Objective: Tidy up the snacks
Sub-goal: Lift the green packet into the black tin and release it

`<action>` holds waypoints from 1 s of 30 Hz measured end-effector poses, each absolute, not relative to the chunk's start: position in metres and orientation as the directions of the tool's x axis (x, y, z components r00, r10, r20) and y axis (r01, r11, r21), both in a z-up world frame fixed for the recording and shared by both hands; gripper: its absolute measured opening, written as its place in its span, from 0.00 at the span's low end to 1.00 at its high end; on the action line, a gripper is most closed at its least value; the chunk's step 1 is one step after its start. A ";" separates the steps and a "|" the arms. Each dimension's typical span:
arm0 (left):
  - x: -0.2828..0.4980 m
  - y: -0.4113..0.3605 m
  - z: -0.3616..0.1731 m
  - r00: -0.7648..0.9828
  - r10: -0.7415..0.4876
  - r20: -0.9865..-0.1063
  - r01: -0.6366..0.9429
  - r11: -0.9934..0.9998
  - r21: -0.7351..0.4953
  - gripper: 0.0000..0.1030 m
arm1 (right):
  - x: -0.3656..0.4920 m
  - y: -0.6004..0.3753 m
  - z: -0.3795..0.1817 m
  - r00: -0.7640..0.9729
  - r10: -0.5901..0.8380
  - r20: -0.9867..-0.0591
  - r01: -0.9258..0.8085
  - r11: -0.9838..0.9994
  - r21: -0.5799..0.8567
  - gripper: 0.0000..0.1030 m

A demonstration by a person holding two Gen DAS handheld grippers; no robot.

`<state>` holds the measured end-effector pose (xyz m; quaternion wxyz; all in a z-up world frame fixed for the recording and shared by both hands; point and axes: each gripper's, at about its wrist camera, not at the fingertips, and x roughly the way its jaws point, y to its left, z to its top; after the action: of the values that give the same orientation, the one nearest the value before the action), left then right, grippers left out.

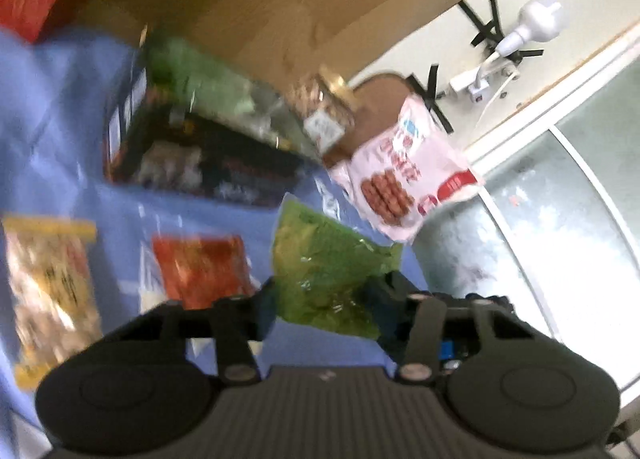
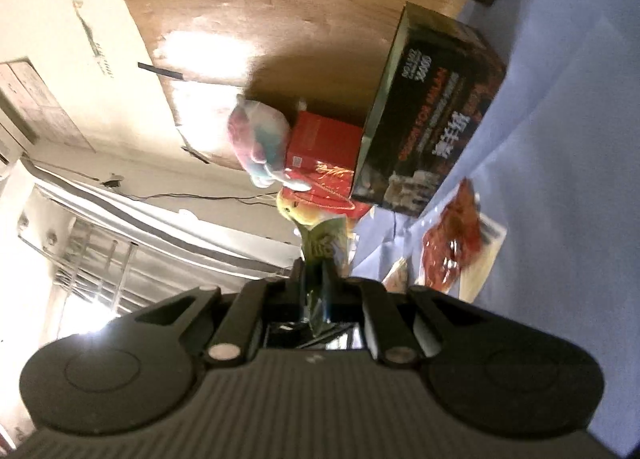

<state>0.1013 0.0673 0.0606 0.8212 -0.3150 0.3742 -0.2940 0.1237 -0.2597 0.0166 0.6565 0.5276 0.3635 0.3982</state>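
In the left wrist view my left gripper (image 1: 320,299) is open, its fingers either side of a green snack packet (image 1: 324,271) lying on the blue cloth (image 1: 52,131). Beyond it lie a red packet (image 1: 200,271), a yellow packet (image 1: 48,291), a black snack box (image 1: 192,155), a green bag (image 1: 196,75), a jar (image 1: 324,103) and a pink-white biscuit bag (image 1: 404,175). In the right wrist view my right gripper (image 2: 316,283) is shut on a green-and-yellow packet (image 2: 320,235), held edge-on above the cloth (image 2: 560,179).
The right wrist view shows the black box (image 2: 432,131), a red box (image 2: 324,147), a pink-white bag (image 2: 260,139) on the wooden table (image 2: 260,11), and a red packet (image 2: 456,239). The table edge and a wall with a plug (image 1: 536,23) lie beyond.
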 end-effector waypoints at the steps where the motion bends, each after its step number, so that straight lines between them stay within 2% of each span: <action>1: 0.104 0.068 0.067 0.569 -0.696 -0.437 0.248 0.652 -0.716 0.34 | 0.130 -0.256 0.022 0.424 0.903 -0.073 -0.152 0.151 0.977 0.10; 8: 0.156 0.075 0.097 0.686 -0.539 -0.489 0.224 0.795 -0.563 0.33 | 0.184 -0.209 0.073 0.504 0.830 -0.238 -0.340 0.444 0.829 0.11; 13: 0.202 0.071 0.095 0.755 -0.348 -0.555 0.119 0.906 -0.406 0.33 | 0.216 -0.162 0.079 0.571 0.740 -0.356 -0.419 0.636 0.648 0.14; 15: 0.215 0.063 0.089 0.767 -0.248 -0.592 0.075 0.950 -0.302 0.32 | 0.222 -0.145 0.075 0.583 0.719 -0.379 -0.449 0.674 0.586 0.14; 19: 0.220 0.049 0.083 0.793 -0.111 -0.599 0.031 0.989 -0.143 0.35 | 0.221 -0.116 0.069 0.636 0.633 -0.442 -0.481 0.773 0.414 0.24; 20: 0.216 0.050 0.083 0.804 -0.103 -0.585 0.029 0.990 -0.136 0.36 | 0.220 -0.115 0.067 0.639 0.626 -0.446 -0.486 0.779 0.397 0.28; 21: 0.212 0.054 0.086 0.814 -0.110 -0.570 0.028 0.988 -0.151 0.38 | 0.219 -0.120 0.065 0.631 0.637 -0.442 -0.497 0.770 0.401 0.41; 22: 0.207 0.058 0.088 0.821 -0.111 -0.561 0.018 0.986 -0.169 0.39 | 0.216 -0.127 0.064 0.641 0.639 -0.426 -0.491 0.768 0.412 0.45; 26: 0.180 0.077 0.092 0.815 -0.167 -0.555 0.013 0.963 -0.270 0.39 | 0.196 -0.173 0.062 0.683 0.637 -0.358 -0.428 0.746 0.510 0.46; 30: 0.146 0.087 0.081 0.764 -0.309 -0.566 0.066 0.910 -0.408 0.42 | 0.169 -0.210 0.043 0.667 0.645 -0.373 -0.342 0.710 0.616 0.46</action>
<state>0.1462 0.0872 0.0806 0.9207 -0.1855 0.3280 -0.1019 0.1689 -0.2104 0.0428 0.8761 0.2564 0.2954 0.2818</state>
